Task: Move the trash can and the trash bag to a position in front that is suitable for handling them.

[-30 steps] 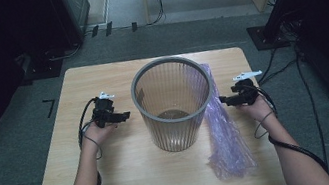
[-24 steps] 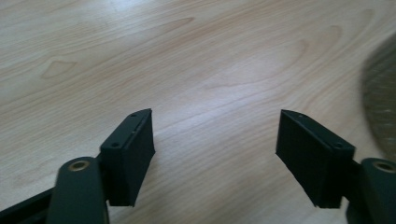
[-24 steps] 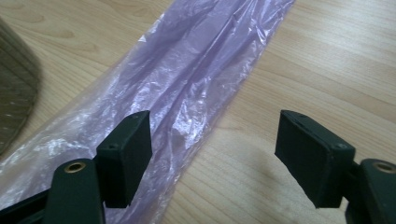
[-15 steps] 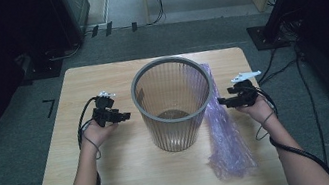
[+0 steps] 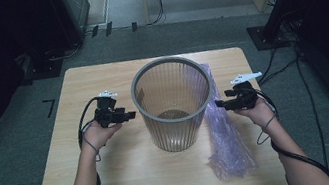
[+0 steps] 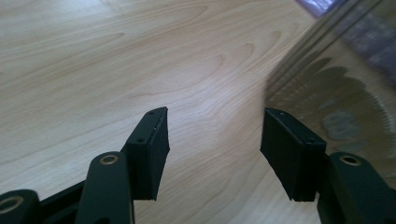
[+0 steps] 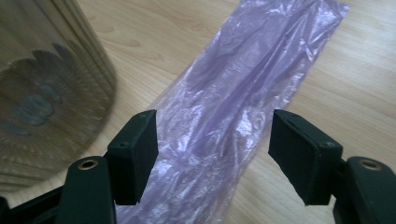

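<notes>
On the table [image 5: 131,179] stand one bin [image 5: 173,102] and one purple bag [image 5: 226,138]; two tongs, left [image 5: 131,114] and right [image 5: 219,105], gape empty, lately narrowing.

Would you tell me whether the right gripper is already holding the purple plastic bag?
No, the right gripper has open jaws with nothing between the pads, and the purple plastic bag lies flat on the table below.

A light wooden counter [image 5: 116,181] is seen, on which a grey ribbed wastebasket [image 5: 173,103] is stood upright between the left hand-held gripper [image 5: 131,114] and the right hand-held gripper [image 5: 219,105]; a purple plastic bag [image 5: 226,138] is laid flat beneath the right one
</notes>
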